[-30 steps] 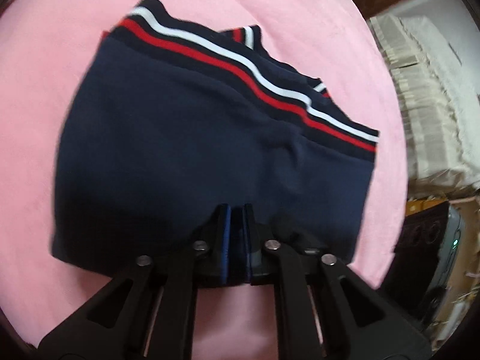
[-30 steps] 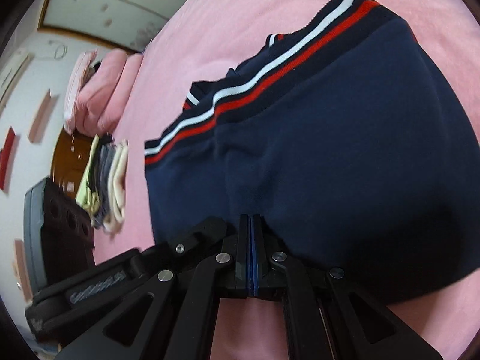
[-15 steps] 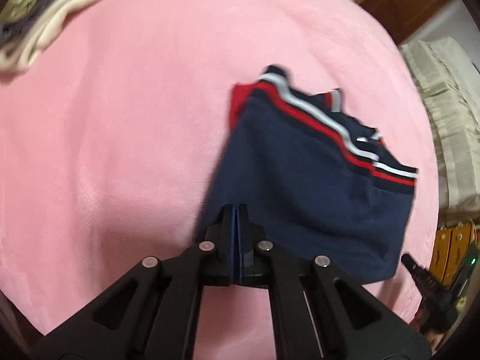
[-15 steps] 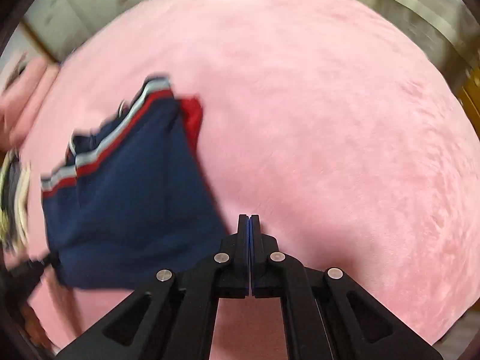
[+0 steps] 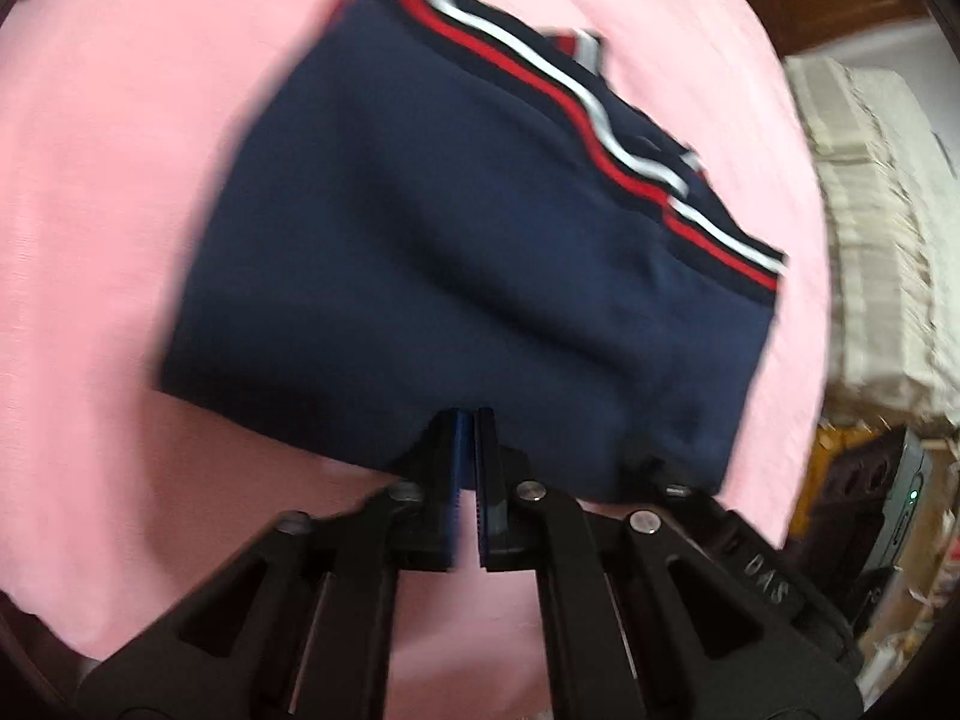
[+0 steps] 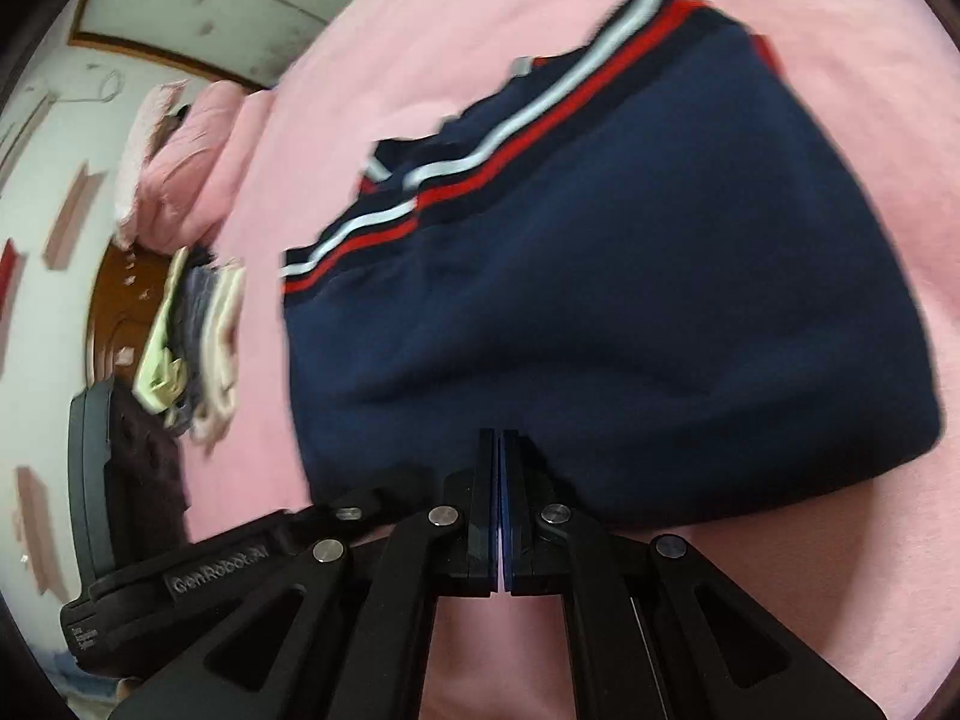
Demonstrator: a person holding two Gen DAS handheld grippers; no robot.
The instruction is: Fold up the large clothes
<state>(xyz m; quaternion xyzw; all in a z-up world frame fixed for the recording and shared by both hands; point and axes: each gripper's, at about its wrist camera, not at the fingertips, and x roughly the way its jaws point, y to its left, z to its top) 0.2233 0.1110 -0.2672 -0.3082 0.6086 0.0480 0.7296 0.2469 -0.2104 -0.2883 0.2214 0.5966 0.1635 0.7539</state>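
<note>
A navy garment with a red and white striped band lies folded in a compact block on the pink bed cover; it also shows in the right wrist view. My left gripper has its jaws nearly together, tips at the garment's near edge. My right gripper is shut, tips at the near edge. Whether either pinches cloth is hidden. The other gripper shows low in each view.
A stack of folded clothes and pink pillows lie at the bed's left in the right wrist view. A cream blanket pile and a dark appliance stand past the bed's right edge.
Half a second ago both grippers were farther from the garment, off to its sides. Both have come back to its near edge, as a second ago.
</note>
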